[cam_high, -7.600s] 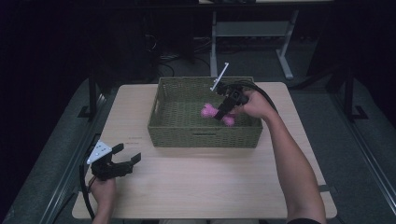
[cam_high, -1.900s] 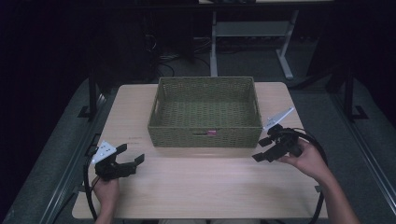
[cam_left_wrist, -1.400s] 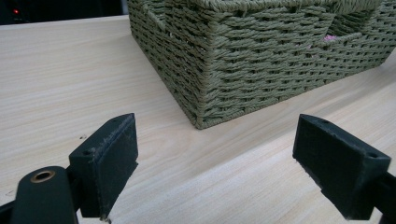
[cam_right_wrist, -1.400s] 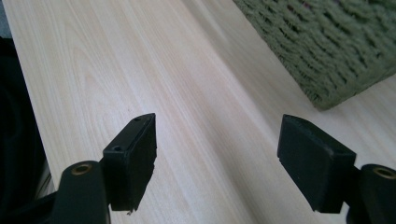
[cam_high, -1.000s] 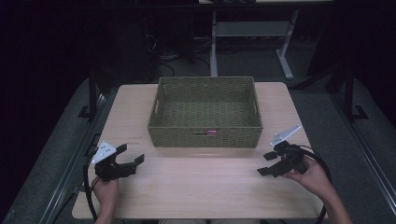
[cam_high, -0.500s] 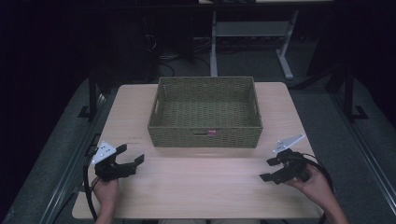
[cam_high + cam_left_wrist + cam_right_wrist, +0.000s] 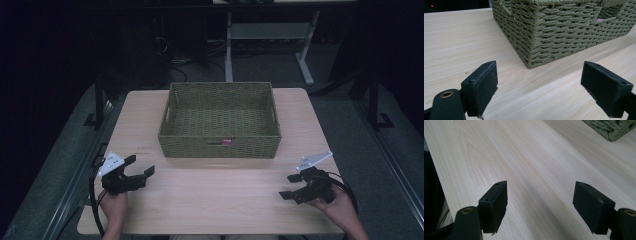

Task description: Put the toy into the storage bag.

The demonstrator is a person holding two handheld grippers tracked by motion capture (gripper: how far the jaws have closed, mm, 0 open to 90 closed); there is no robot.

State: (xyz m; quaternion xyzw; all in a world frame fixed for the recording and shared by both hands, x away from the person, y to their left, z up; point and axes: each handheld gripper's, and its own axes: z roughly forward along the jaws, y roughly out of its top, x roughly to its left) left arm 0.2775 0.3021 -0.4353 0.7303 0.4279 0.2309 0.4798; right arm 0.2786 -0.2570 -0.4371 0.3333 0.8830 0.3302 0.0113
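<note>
The left gripper (image 7: 139, 171) is black, with a light grey three-cornered plate on top and a black cable that loops down from it past the hand. The right gripper (image 7: 292, 187) looks the same, black with its own grey plate and a black cable that curls round behind the hand. Up close, each jaw ends in a thick, black, blocky pad with small round screw holes in it, and a brass-coloured ring sits in the black arm behind a pad.
</note>
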